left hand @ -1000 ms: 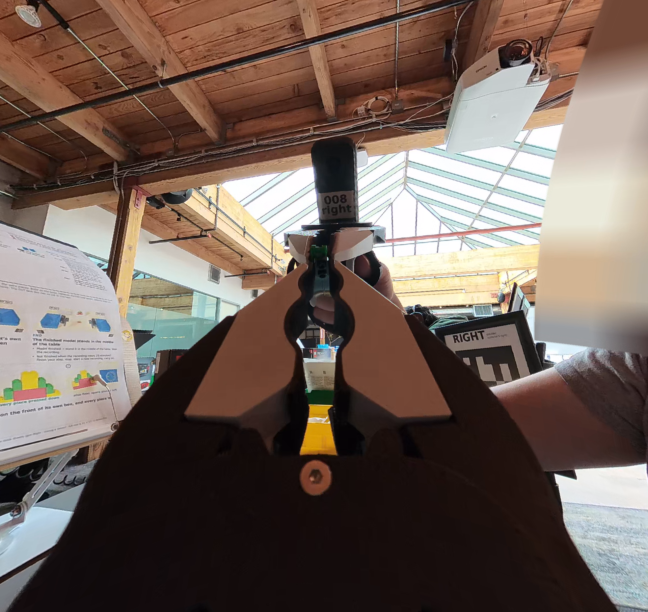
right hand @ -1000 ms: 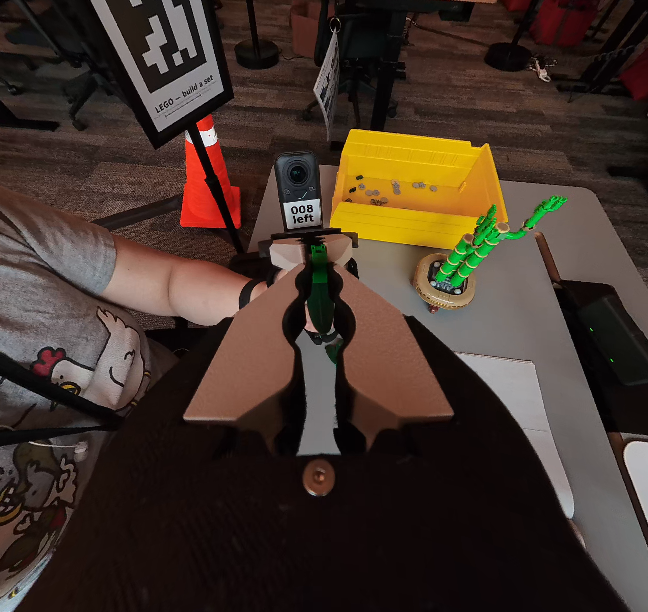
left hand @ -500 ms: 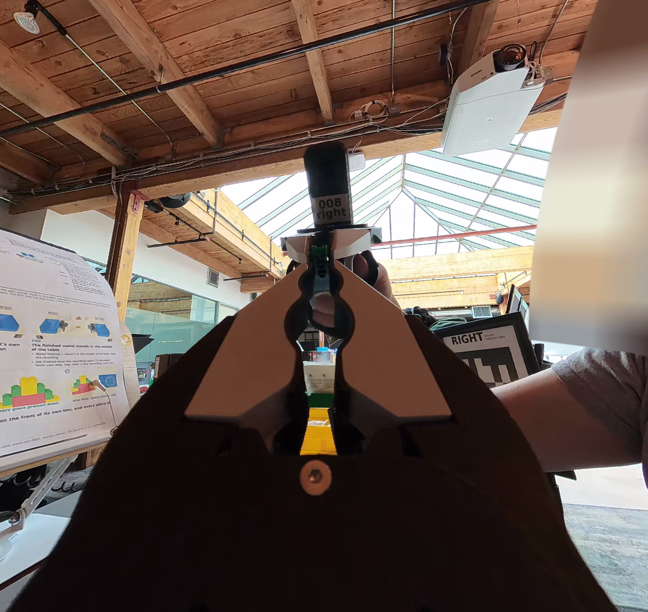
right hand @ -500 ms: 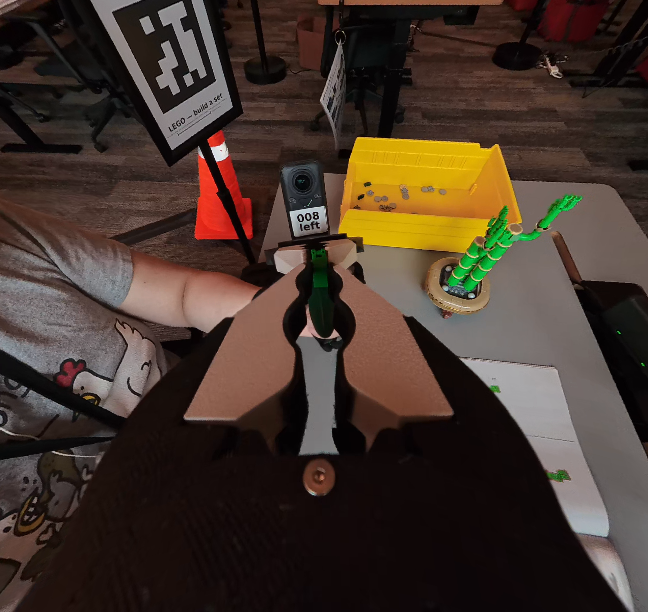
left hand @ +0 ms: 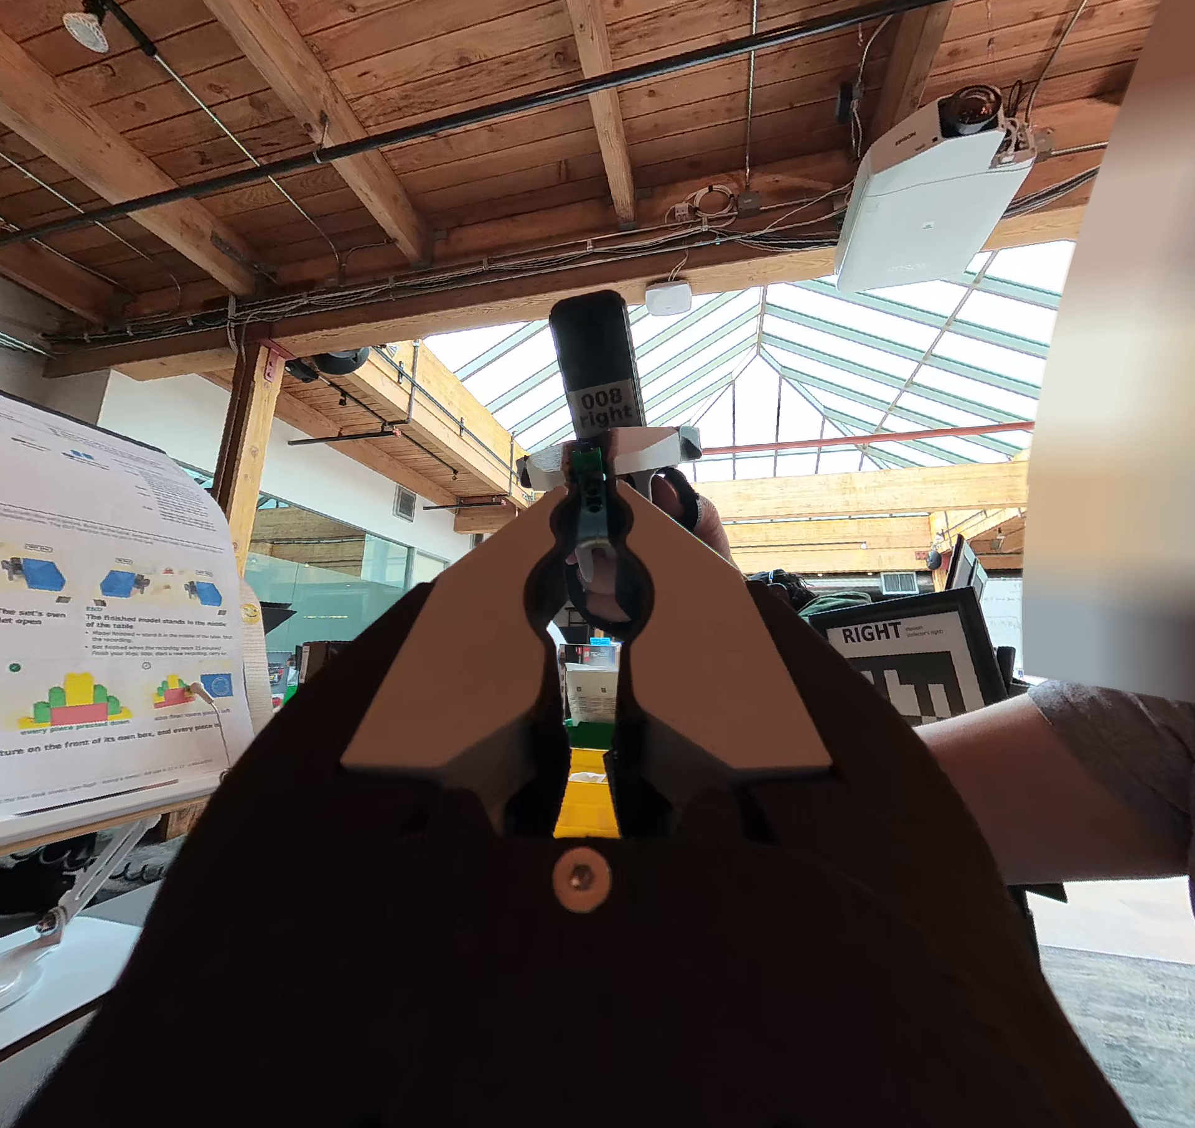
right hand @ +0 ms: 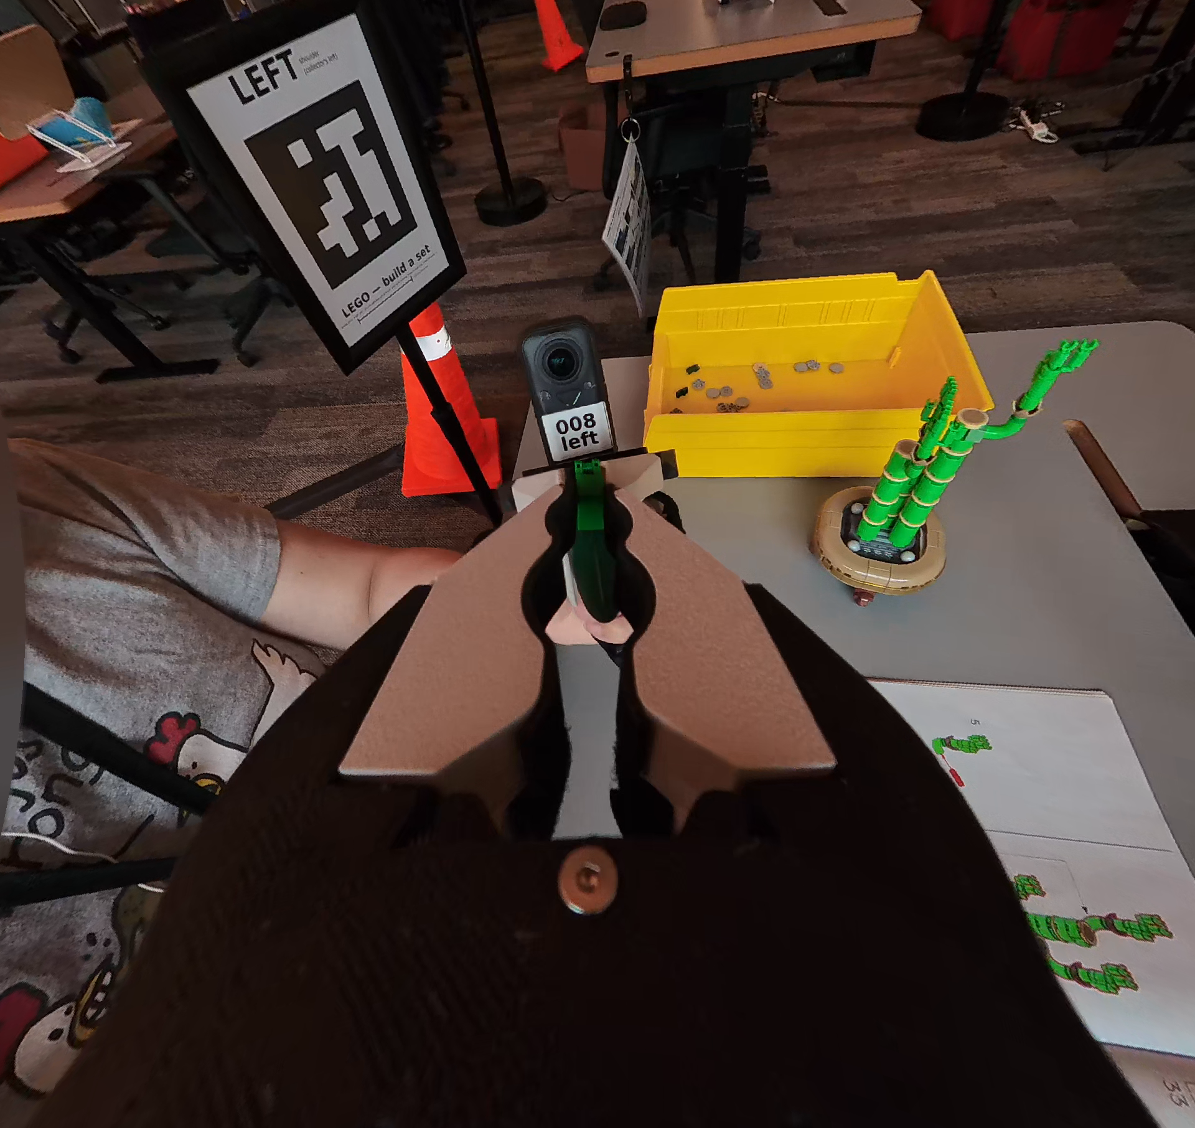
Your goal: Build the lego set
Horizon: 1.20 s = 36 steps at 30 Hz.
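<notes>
The two grippers meet tip to tip in the air above the table's near-left corner. My left gripper (left hand: 587, 497) points up and is shut on the bright green end of a small lego assembly (left hand: 587, 502). My right gripper (right hand: 588, 505) points down and is shut on the same assembly (right hand: 592, 553), a dark green leaf with a bright green piece at its tip. A partly built green bamboo model (right hand: 918, 489) stands in a tan round pot (right hand: 873, 563) on the grey table (right hand: 743, 534). A yellow bin (right hand: 808, 444) behind it holds several small loose pieces.
An open instruction booklet (right hand: 1034, 806) lies at the table's right front. A black-framed sign on a stand (right hand: 323, 178) and an orange cone (right hand: 440, 424) stand left of the table. The person's arms (right hand: 336, 579) (left hand: 1034, 793) show. A printed sheet on a holder (left hand: 110, 644) is at the left. The grippers are tip to tip, or close to it. The partly built green bamboo model (right hand: 918, 489) is about 30 cm from both grippers' fingertips.
Both grippers stay shut on the green assembly, tip to tip. The right wrist view has tilted up and drawn back, so the bin, model and booklet sit lower in frame. The left shifted slightly.
</notes>
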{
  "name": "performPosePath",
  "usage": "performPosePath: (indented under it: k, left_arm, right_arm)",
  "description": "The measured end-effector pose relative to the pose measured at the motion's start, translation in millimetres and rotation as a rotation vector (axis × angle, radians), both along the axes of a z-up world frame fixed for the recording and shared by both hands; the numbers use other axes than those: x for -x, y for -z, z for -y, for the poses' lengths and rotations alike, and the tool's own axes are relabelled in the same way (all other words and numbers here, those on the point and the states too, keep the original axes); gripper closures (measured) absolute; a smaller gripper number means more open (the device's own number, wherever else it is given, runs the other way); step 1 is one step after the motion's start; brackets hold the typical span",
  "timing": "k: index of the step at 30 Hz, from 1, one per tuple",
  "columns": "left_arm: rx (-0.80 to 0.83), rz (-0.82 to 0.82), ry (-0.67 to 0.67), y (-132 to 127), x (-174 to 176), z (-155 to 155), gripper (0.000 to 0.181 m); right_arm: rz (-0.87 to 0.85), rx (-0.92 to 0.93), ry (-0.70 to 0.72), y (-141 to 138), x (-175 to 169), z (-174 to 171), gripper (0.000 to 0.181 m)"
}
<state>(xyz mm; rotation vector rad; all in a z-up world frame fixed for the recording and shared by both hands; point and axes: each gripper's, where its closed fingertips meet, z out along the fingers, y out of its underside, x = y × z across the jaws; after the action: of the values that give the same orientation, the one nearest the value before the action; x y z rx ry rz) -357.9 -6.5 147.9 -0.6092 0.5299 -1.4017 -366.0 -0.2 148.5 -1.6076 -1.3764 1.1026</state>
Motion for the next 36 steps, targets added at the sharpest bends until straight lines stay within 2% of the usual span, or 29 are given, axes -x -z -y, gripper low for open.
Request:
performPosePath:
  k: [14,20,27,36]
  left_arm:
    - [0.034,0.007,0.043,0,0,-4,0.176]
    - [0.048,-0.016,0.038,1,-3,-6,0.176]
    - [0.07,0.0,0.095,2,-5,-6,0.176]
    - [0.062,-0.093,0.021,7,-13,-9,0.176]
  right_arm:
    - [-0.032,-0.017,0.013,-1,1,-3,0.176]
    - [-0.064,0.021,0.011,0,-3,-4,0.176]
    - [-0.148,0.113,-0.005,0,-6,-5,0.176]
    - [-0.144,0.011,0.03,5,-13,-8,0.176]
